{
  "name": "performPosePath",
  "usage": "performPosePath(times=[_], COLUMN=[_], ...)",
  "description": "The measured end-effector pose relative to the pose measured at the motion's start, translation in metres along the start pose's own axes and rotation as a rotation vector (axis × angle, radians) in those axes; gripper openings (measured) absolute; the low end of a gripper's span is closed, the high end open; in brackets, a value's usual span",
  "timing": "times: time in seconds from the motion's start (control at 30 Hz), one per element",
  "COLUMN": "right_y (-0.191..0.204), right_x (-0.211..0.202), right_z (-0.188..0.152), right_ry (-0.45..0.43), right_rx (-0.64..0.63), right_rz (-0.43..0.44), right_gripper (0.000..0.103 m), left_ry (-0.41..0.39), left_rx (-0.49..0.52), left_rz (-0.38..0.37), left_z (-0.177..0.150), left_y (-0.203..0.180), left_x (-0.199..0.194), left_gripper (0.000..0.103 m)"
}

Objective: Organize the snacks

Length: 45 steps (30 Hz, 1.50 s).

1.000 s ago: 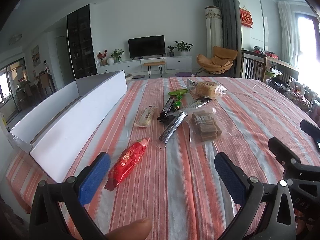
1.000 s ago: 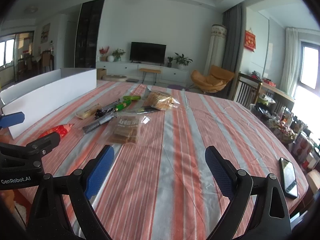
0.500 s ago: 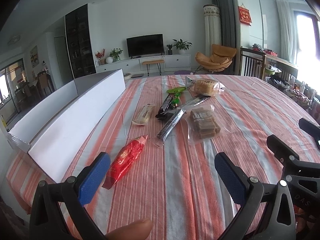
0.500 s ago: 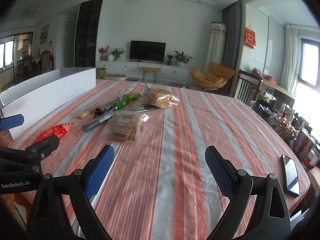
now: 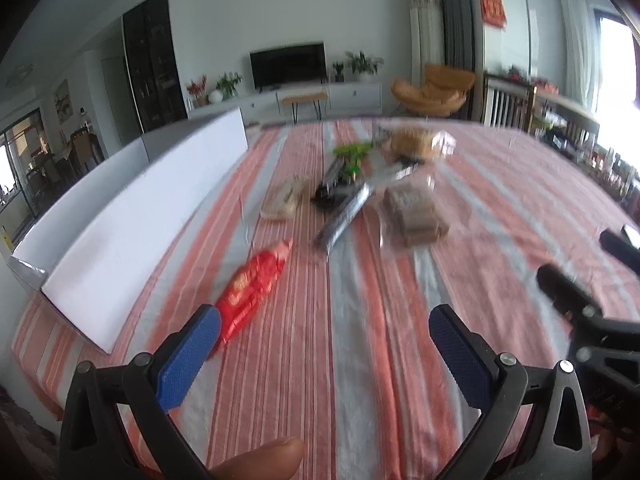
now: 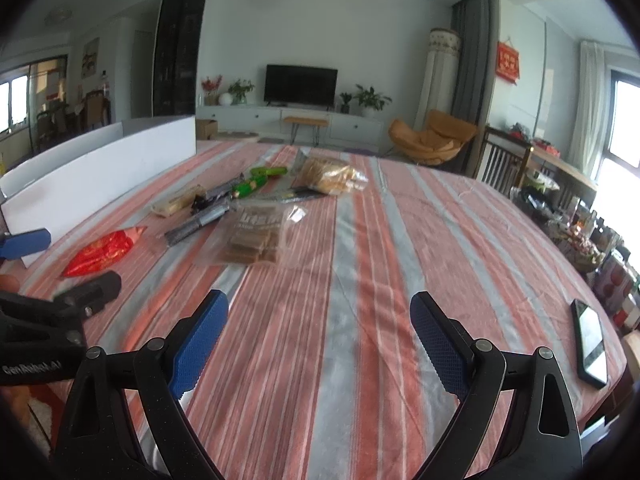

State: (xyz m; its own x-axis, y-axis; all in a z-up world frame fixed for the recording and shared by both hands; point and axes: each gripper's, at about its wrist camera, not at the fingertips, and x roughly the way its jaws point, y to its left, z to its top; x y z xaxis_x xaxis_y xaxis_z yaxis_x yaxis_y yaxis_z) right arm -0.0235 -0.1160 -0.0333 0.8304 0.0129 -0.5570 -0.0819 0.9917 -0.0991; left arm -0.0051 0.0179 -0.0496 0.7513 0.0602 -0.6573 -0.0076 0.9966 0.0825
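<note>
Several snacks lie on the striped tablecloth. A red packet (image 5: 252,290) (image 6: 100,252) is nearest, just ahead of my left gripper (image 5: 324,330), which is open and empty; its left pad (image 5: 188,356) is close to the packet's near end. Farther off lie a clear bag of brown biscuits (image 5: 416,216) (image 6: 254,234), a silver bar (image 5: 344,216) (image 6: 198,222), a pale packet (image 5: 286,200), a green packet (image 6: 262,176) and a bread bag (image 6: 330,174). A long white box (image 5: 136,216) (image 6: 100,168) stands at the left. My right gripper (image 6: 320,320) is open and empty over bare cloth.
A black phone (image 6: 590,342) lies near the table's right edge. The left gripper's body (image 6: 52,320) sits at the lower left of the right wrist view. Chairs and a cluttered shelf (image 6: 576,224) stand beyond the right edge.
My left gripper has moved forward and down toward the red packet, and its view is blurred by motion. My right gripper has barely moved. Both stay open.
</note>
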Motion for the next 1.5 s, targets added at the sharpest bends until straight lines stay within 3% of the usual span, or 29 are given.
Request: performPosePath(times=[0.43,0.87,1.1,1.5], right_y=[-0.010,-0.028,-0.029,-0.027], right_x=[0.011,0.037,0.046,0.048], right_z=[-0.008,-0.025,-0.032,-0.033], right_ry=[0.069,0.216,0.268,0.278], right_rx=[0.039,0.127,0.141,0.128], right_rz=[0.006,0.027,0.039,0.029], right_gripper=[0.094,0.094,0.094,0.094], left_ry=[0.136,0.232,0.238,0.262], left_rx=[-0.027,-0.017,-0.039,-0.032], left_rz=[-0.045,-0.069,-0.089,-0.091], left_z=[-0.013,-0.025,-0.027,-0.023], left_y=[0.003,0.001,0.004,0.005], left_x=[0.026,0.045,0.047,0.050], left_gripper=[0.103,0.103,0.103,0.103])
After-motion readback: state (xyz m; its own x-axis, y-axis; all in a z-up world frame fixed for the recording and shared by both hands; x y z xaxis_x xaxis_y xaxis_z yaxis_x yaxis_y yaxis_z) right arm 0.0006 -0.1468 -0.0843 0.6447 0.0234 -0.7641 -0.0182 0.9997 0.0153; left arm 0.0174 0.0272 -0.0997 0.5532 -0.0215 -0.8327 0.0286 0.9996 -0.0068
